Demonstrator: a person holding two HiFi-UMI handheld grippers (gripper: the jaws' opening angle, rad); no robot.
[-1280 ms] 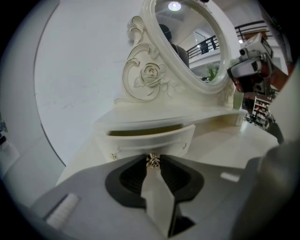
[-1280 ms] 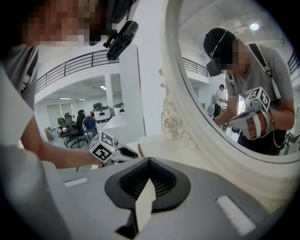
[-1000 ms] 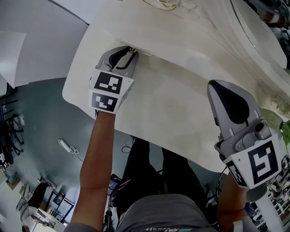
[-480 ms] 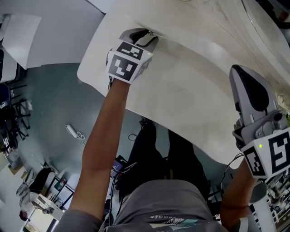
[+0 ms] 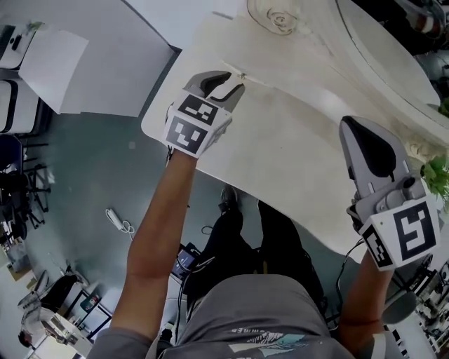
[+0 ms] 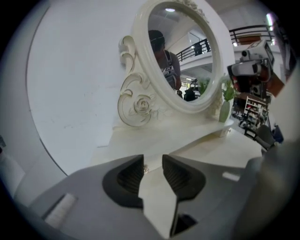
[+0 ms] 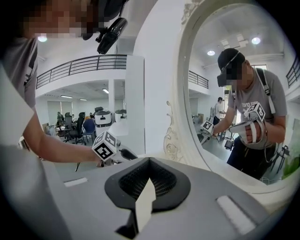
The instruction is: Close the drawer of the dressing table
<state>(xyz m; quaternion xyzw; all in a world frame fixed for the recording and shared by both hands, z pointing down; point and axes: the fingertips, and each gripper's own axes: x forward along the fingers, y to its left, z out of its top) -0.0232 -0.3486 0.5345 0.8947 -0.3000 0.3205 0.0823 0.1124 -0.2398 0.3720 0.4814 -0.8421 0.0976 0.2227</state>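
The cream dressing table [image 5: 280, 161] fills the head view. A small knob [image 5: 242, 75] marks its little drawer, in the raised tier under the mirror, and only a thin seam shows along the drawer's front. My left gripper [image 5: 228, 85] hovers just short of that knob with its jaws opening. In the left gripper view the knob [image 6: 146, 168] shows in the gap beyond the left gripper [image 6: 153, 161], and nothing is gripped. My right gripper [image 5: 353, 126] hangs over the table's right part, shut and empty. Its tips meet in the right gripper view [image 7: 147, 180].
An oval mirror [image 6: 183, 51] in a carved white frame stands at the table's back, with a scroll ornament [image 5: 277, 17] at its foot. A vase with a green plant [image 6: 225, 105] sits at the right end. Grey floor with a cable [image 5: 116, 221] lies left of the table.
The left gripper has let go of the knob, drawn back a little and widened its jaws. Both grippers have risen above the table top.
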